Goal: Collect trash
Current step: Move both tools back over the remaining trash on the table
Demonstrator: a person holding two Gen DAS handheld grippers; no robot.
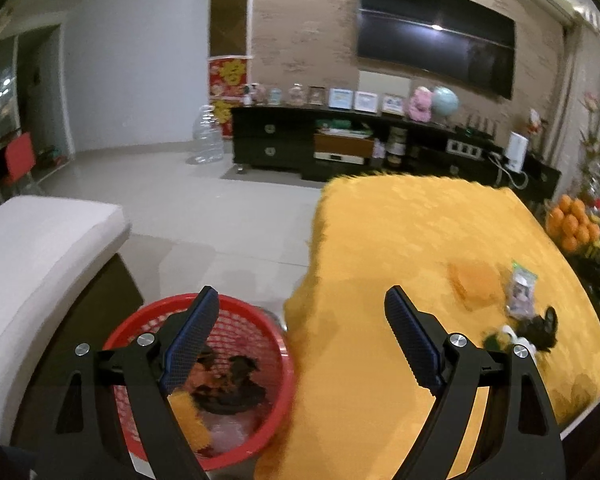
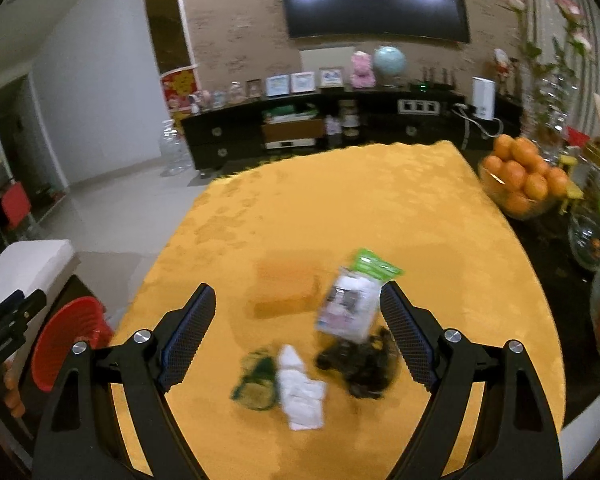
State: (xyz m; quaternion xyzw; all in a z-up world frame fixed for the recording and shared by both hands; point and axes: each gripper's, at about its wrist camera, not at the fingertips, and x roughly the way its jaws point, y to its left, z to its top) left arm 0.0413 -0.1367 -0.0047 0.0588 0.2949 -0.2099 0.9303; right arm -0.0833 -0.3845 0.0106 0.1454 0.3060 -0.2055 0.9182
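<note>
A red mesh basket (image 1: 256,322) stands on the floor beside the table with the yellow cloth (image 1: 400,232) and holds dark scraps. My left gripper (image 1: 302,340) is open and empty above the basket's rim and the table's edge. In the right wrist view my right gripper (image 2: 298,336) is open and empty above trash on the yellow cloth (image 2: 340,192): a clear packet with a green top (image 2: 350,304), a white crumpled paper (image 2: 300,388), a green wrapper (image 2: 256,384) and a dark crumpled piece (image 2: 360,364). The basket (image 2: 66,340) shows at the left there.
A bowl of oranges (image 2: 520,180) and glass jars (image 2: 592,236) stand on the table's right side. A white sofa arm (image 1: 40,256) is left of the basket. A dark TV cabinet (image 1: 340,140) lines the far wall.
</note>
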